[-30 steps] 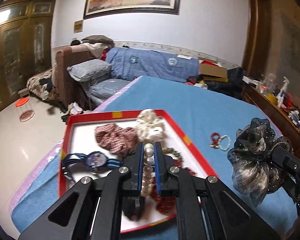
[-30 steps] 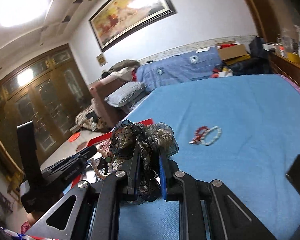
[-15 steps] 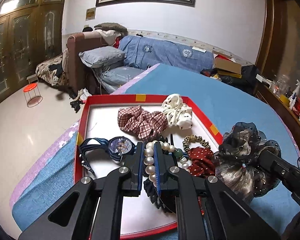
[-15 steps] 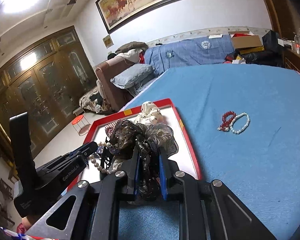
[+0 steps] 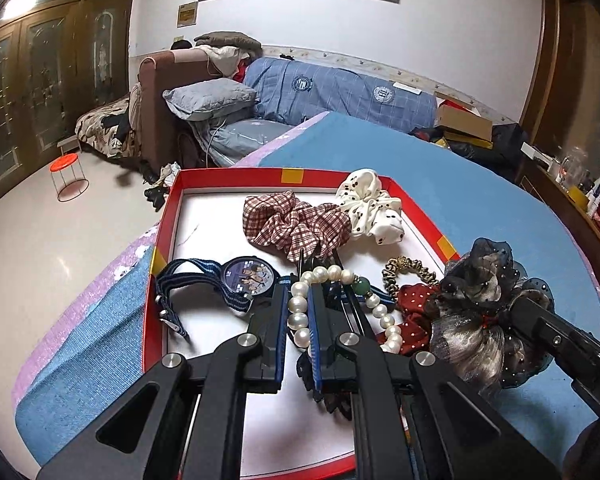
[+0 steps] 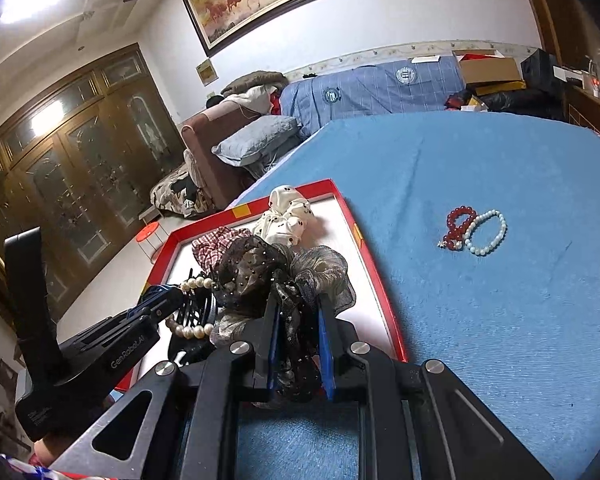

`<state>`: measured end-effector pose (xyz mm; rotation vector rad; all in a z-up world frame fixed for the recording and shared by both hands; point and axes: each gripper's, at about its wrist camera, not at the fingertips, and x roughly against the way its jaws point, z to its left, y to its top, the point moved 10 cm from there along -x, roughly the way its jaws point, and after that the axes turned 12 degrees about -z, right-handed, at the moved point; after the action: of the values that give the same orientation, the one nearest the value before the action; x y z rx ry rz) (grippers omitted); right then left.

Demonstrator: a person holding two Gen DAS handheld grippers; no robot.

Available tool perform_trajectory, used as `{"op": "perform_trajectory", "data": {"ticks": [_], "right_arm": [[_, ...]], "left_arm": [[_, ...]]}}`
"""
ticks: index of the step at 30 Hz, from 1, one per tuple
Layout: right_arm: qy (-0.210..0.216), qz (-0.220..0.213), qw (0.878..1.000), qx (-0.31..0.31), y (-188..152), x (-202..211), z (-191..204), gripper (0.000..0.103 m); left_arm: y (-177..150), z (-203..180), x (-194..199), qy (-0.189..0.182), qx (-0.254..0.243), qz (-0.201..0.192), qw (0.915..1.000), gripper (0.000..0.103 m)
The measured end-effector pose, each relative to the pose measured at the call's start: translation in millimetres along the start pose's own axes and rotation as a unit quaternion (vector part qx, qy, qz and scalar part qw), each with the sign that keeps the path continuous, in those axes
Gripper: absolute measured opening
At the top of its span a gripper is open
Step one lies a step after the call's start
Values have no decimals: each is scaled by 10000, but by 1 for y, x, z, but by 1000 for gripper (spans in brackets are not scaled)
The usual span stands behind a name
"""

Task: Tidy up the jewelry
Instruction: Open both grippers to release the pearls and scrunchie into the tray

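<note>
A red-rimmed tray [image 5: 168,216] with a white floor lies on the blue bed. My left gripper [image 5: 298,300] is shut on a pearl bracelet [image 5: 298,312] low over the tray's middle. My right gripper [image 6: 298,312] is shut on a dark gauzy scrunchie [image 6: 260,268], held over the tray's right edge; it also shows in the left wrist view [image 5: 480,304]. In the tray lie a plaid scrunchie [image 5: 296,228], a white dotted scrunchie [image 5: 372,208], a blue watch [image 5: 248,276], a gold hair tie [image 5: 408,272] and a red dotted scrunchie [image 5: 412,312].
A red bead bracelet [image 6: 458,226] and a pale bead bracelet [image 6: 488,232] lie together on the blue cover [image 6: 500,320], right of the tray. A sofa with pillows [image 5: 220,100] stands beyond the bed. A cluttered side shelf [image 5: 580,192] runs along the right.
Both grippers have moved down and in toward the tray with their loads. The pearl bracelet now hangs just above the tray floor and the dark scrunchie sits at the tray's right edge.
</note>
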<state>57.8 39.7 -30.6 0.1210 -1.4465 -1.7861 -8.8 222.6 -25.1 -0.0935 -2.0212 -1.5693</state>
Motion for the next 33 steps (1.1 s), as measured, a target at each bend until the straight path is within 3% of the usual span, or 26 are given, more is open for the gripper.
{"op": "perform_trajectory", "data": {"ticks": [23, 33], "right_arm": [[-360, 192, 9992, -15, -13, -21, -17, 19], [-521, 191, 9984, 119, -18, -16, -21, 25]], "left_arm": [[-3, 7, -5, 25, 45, 63, 10000, 10], [-4, 10, -6, 59, 46, 58, 10000, 10]]}}
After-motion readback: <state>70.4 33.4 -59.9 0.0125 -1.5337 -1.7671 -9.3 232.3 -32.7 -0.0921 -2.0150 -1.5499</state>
